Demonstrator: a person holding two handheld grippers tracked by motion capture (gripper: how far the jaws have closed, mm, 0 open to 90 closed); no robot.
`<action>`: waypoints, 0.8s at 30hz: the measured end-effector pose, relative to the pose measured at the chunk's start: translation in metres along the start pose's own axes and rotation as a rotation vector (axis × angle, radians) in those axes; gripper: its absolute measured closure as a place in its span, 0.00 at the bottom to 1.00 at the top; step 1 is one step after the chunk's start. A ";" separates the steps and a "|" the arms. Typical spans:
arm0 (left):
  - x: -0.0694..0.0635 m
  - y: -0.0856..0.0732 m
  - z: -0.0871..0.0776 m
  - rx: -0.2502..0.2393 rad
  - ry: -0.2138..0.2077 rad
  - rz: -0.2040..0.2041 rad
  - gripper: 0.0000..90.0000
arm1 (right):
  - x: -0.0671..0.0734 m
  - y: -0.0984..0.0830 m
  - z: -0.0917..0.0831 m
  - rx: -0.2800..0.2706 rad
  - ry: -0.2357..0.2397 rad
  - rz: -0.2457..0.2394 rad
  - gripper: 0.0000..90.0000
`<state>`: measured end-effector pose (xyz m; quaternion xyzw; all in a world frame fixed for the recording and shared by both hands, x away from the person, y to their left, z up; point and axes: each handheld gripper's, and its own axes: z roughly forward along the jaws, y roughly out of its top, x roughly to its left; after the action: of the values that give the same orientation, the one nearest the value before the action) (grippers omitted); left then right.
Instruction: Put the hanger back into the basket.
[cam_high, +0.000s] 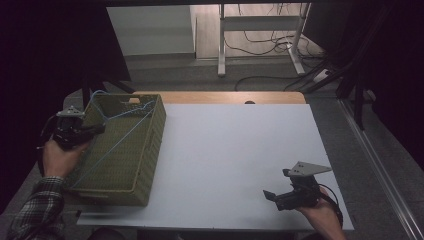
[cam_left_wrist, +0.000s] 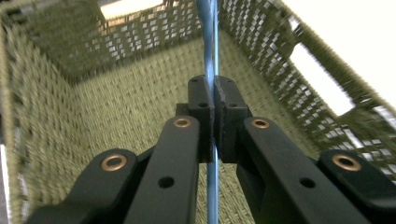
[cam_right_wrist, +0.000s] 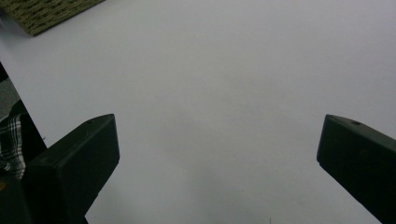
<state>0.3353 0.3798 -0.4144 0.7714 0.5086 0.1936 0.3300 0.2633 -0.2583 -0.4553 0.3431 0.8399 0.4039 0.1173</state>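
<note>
woven olive-green wicker forms the basket (cam_high: 131, 170) that is seen at the left of the high view, resting on the left edge of the white table (cam_high: 235, 160), with a strip of bare wood shown along the table's far edge. a thin blue cord (cam_high: 122, 136) is seen running through the basket, from a loop at its upper left corner down in slanting lines toward its lower left corner, with a second strand crossing to the far wall near a slot handle.

the left gripper (cam_high: 95, 130) is held at the basket's left rim, at the left of the frame, gripped by a hand (cam_high: 59, 157) whose plaid sleeve (cam_high: 37, 207) enters from the lower left corner. in the left gripper view the left gripper (cam_left_wrist: 214, 112) is seen with its jaws pressed together at the centre of the frame, clenched on the blue cord (cam_left_wrist: 208, 42), which is seen rising above the pads toward the top edge and dropping below them to the bottom edge. behind the jaws the basket's woven floor and walls (cam_left_wrist: 116, 102) are shown, with a slot handle at the right of the frame.

the right gripper (cam_high: 270, 196) is held low over the bare table at the lower right of the high view, well apart from the basket. in the right gripper view its jaws are seen spread wide at the lower left and lower right corners, released, with nothing between them but the white table (cam_right_wrist: 219, 93); a corner of the basket (cam_right_wrist: 42, 14) is shown at the upper left and a scrap of plaid sleeve (cam_right_wrist: 10, 140) at the left edge
</note>
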 end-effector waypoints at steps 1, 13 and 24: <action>0.000 0.000 0.000 0.000 0.000 0.000 0.97 | 0.000 0.000 0.001 0.003 -0.001 -0.004 0.00; 0.009 -0.026 0.039 0.132 0.021 -0.073 0.96 | 0.002 -0.003 0.006 0.036 -0.006 -0.028 0.00; -0.013 -0.017 0.011 -0.003 0.010 -0.074 0.53 | 0.003 -0.002 0.005 0.047 -0.034 -0.042 0.00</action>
<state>0.3253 0.3689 -0.4334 0.7506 0.5382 0.1857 0.3355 0.2630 -0.2544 -0.4599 0.3347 0.8540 0.3757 0.1321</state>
